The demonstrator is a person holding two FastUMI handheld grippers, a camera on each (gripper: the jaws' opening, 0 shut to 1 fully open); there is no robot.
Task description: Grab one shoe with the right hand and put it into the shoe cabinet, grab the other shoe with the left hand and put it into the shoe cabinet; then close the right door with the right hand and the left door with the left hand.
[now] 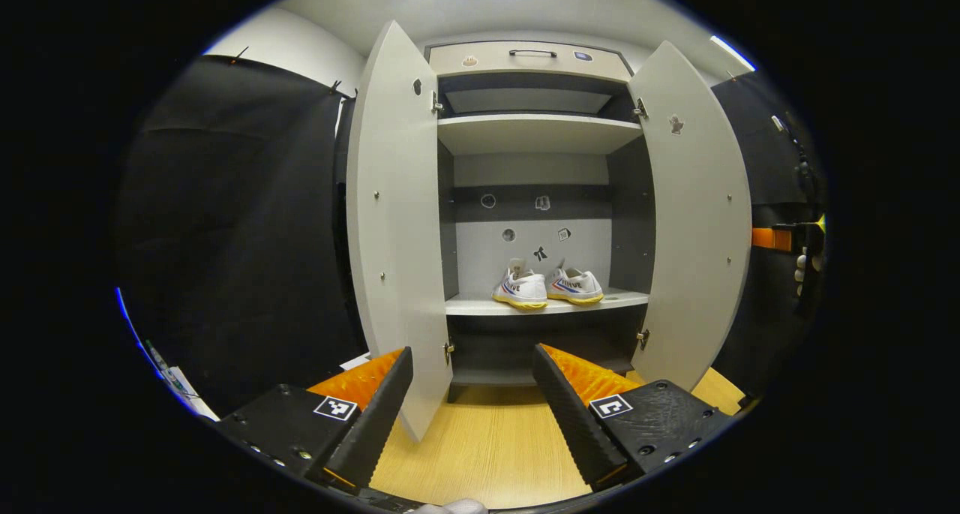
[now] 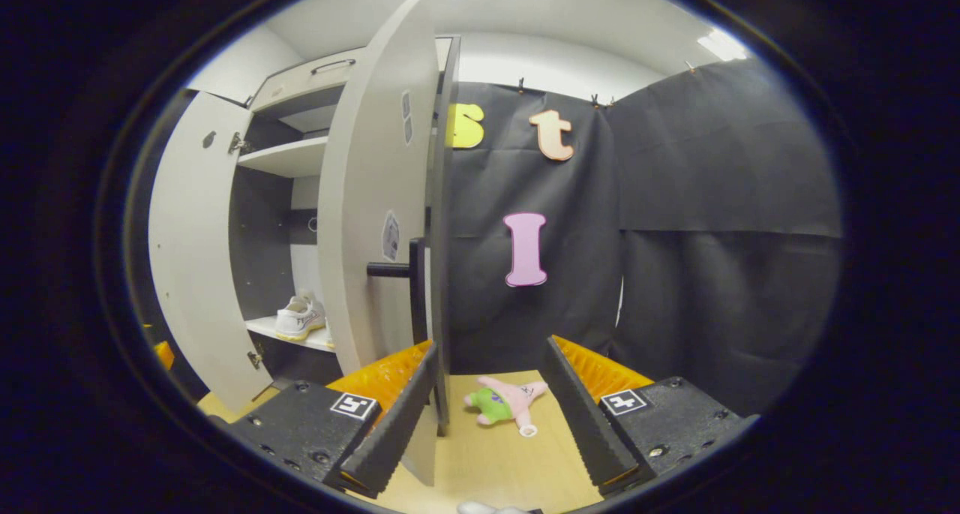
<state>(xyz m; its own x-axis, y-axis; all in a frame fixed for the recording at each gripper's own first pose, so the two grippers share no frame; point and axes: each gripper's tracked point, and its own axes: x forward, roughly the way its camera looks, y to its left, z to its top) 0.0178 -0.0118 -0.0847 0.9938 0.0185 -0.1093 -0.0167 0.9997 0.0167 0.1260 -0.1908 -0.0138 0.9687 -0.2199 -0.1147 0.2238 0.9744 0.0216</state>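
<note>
Two white shoes with yellow soles, one [image 1: 521,289] beside the other [image 1: 575,286], stand on the lower shelf [image 1: 480,305] of the grey shoe cabinet. Both doors stand wide: the left door [image 1: 394,221] and the right door [image 1: 697,221]. My left gripper [image 1: 472,364] is open and empty in front of the cabinet, the left door's lower edge between its fingers in the picture. My right gripper [image 2: 491,356] is open and empty at the outer side of the right door [image 2: 375,199], close to its black handle [image 2: 401,270]. One shoe [image 2: 300,317] shows past that door.
A pink and green plush toy [image 2: 504,404] lies on the wooden floor [image 2: 487,461] beside the cabinet. A drawer [image 1: 529,58] tops the cabinet, with an upper shelf [image 1: 536,127] below it. A hand holding the other gripper [image 1: 806,263] shows at the far right.
</note>
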